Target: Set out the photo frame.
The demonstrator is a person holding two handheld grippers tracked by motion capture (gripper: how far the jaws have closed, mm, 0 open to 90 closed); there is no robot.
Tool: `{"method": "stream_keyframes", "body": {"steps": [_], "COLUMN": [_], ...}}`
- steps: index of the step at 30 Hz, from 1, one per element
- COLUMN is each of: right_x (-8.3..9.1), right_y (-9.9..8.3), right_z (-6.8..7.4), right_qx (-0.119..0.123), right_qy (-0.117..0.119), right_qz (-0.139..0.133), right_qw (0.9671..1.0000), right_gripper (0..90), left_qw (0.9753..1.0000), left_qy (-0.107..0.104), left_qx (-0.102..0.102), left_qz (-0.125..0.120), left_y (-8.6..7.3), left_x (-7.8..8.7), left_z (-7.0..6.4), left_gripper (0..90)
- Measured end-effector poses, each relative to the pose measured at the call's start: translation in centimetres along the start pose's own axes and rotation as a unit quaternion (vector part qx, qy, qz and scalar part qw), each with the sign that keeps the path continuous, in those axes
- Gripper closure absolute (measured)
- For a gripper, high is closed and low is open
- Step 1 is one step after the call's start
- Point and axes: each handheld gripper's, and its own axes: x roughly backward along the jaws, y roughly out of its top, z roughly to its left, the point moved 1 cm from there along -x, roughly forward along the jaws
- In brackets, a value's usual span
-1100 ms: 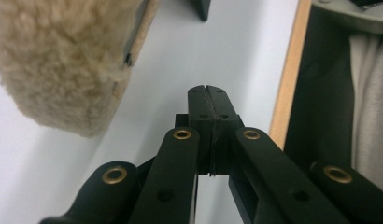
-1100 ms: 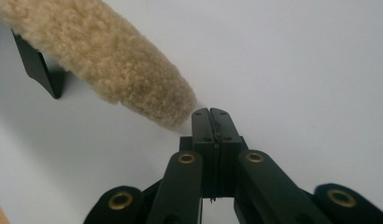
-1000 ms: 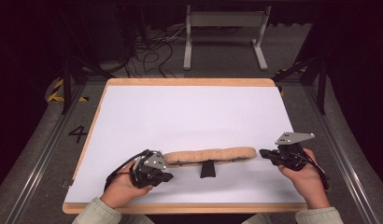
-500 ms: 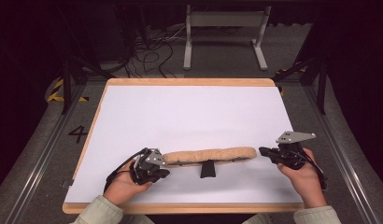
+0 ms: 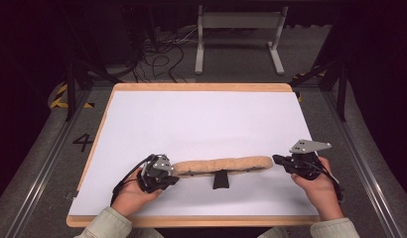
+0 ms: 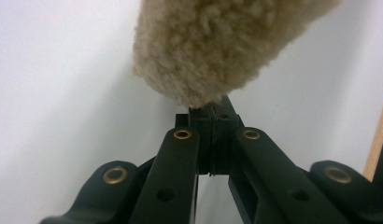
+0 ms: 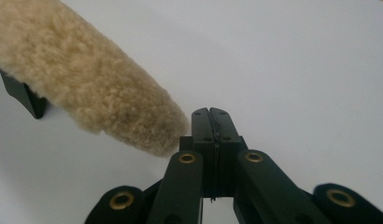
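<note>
Little change noted across the last second; the fleece roll point(image 5: 221, 165) lies in the same spot, lengthwise from 9 to 3 o'clock across the near part of the tabletop point(image 5: 201, 124), with a small black stand point(image 5: 221, 180) under its middle, on the 6 o'clock side; left gripper point(image 5: 172, 173) is seen held at the roll's 9 o'clock end throughout, only a slight hand shift detected; right gripper point(image 5: 277, 159) has been kept just off the 3 o'clock end, no real advance.

Finger state: in the left gripper view the fingers point(image 6: 204, 122) are pressed flat together, nothing visible between them; the roll's end point(image 6: 217, 46) sits directly above and against the tips, so contact is judged as a nudge or pin, not a grasp; whether a pinch of fleece is caught cannot be told. In the right gripper view the fingers point(image 7: 201, 125) are likewise clenched on nothing; the roll's end point(image 7: 96, 88) lies just beside them at 10 o'clock, narrowly apart or barely grazing; the stand point(image 7: 22, 95) is seen farther back under the roll.

Meaning for the work: both ends are bracketed but neither is held; a pause or alignment step is judged to be in hand; fingers would have to be opened before either end could be gripped; risk judged: the roll tipped off its stand by an uneven push.
</note>
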Motion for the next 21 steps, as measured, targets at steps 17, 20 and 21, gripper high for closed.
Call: {"method": "stream_keyframes", "body": {"steps": [17, 20, 21], "right_x": [-0.3, -0.2, -0.1], "right_y": [0.1, 0.0, 0.0], "right_z": [1.0, 1.2, 1.3], "right_qx": [0.017, 0.018, 0.018], "right_qy": [0.018, 0.019, 0.019], "right_qz": [0.014, 0.015, 0.016], "right_qw": [0.9996, 0.9995, 0.9995], "right_gripper": [90.0, 90.0, 90.0], "left_qw": [0.9969, 0.9947, 0.994], "left_qy": [0.021, 0.023, 0.024], "left_qx": [0.063, 0.084, 0.092], "left_qz": [-0.044, -0.054, -0.054], "left_y": [0.9, 1.5, 1.7], "left_x": [-0.9, -1.1, -1.3], "left_z": [2.3, 3.2, 3.4], "left_gripper": [90.0, 90.0, 90.0]}}
